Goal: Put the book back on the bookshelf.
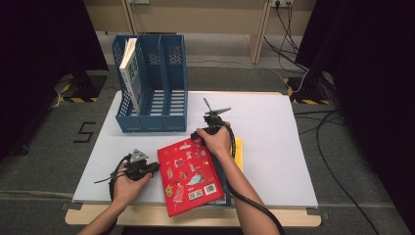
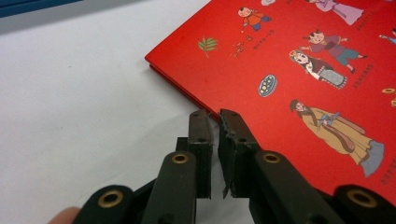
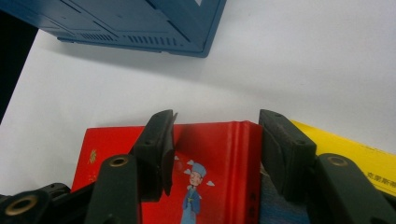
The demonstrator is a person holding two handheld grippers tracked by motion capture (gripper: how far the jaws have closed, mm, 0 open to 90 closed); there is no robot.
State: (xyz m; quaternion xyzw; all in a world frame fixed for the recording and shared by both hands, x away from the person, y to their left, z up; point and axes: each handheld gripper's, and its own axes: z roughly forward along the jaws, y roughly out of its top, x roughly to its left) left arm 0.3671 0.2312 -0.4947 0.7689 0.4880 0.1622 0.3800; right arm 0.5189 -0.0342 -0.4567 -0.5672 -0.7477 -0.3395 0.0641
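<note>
Left gripper (image 2: pixel 215 116) is clamped on the red book's (image 1: pixel 191 174) nine-o'clock edge. Right gripper (image 3: pixel 217 135), jaws apart, straddles its twelve-o'clock corner; bare table (image 1: pixel 264 117) lies beyond.

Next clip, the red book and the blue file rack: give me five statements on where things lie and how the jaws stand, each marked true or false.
1. The red book lies flat on the white table. True.
2. The left gripper has its jaws spread wide. False: they are nearly together at the book's edge, with nothing clearly between them.
3. The right gripper has open jaws at the book's far end. True.
4. The blue file rack holds no books. False: a white book leans in its left compartment.
5. A yellow book lies partly beneath the red one. True.
</note>
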